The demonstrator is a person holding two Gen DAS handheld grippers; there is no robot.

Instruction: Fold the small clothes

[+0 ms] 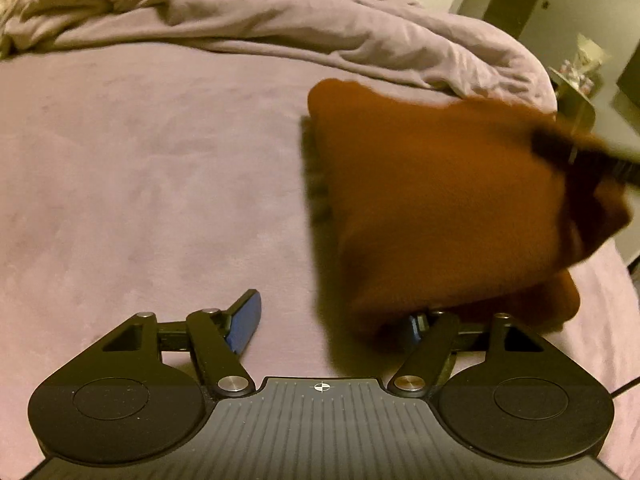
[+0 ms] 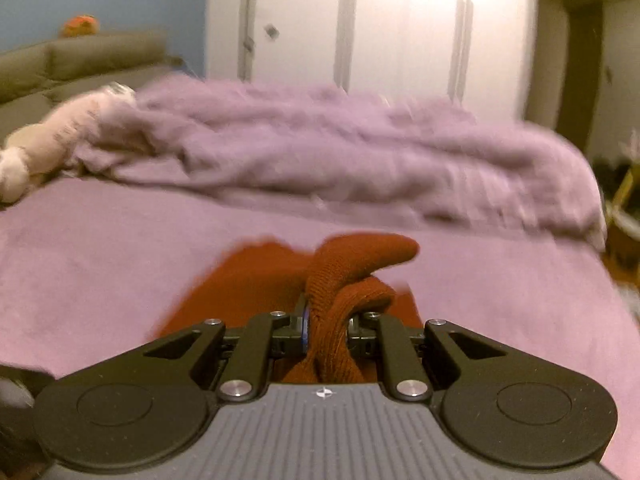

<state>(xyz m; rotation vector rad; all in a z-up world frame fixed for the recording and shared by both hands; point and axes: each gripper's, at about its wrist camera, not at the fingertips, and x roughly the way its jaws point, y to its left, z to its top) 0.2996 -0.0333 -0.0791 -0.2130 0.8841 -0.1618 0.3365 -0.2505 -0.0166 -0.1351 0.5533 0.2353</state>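
Observation:
A rust-brown knitted garment (image 1: 432, 200) hangs lifted above the purple bed sheet (image 1: 140, 180) at the right of the left wrist view, blurred by motion. My left gripper (image 1: 332, 316) is open; its left blue pad (image 1: 246, 326) is bare and the cloth's lower edge covers the right finger. My right gripper (image 1: 568, 156) shows as a dark blur pinching the cloth's upper right corner. In the right wrist view my right gripper (image 2: 326, 326) is shut on a bunched fold of the garment (image 2: 344, 276), the rest lying below on the sheet.
A crumpled purple duvet (image 1: 280, 20) is heaped across the far side of the bed. A soft toy (image 2: 48, 140) lies at the left by a grey headboard (image 2: 80, 60). White wardrobe doors (image 2: 360, 28) stand behind. The bed's right edge (image 1: 624, 280) is close to the cloth.

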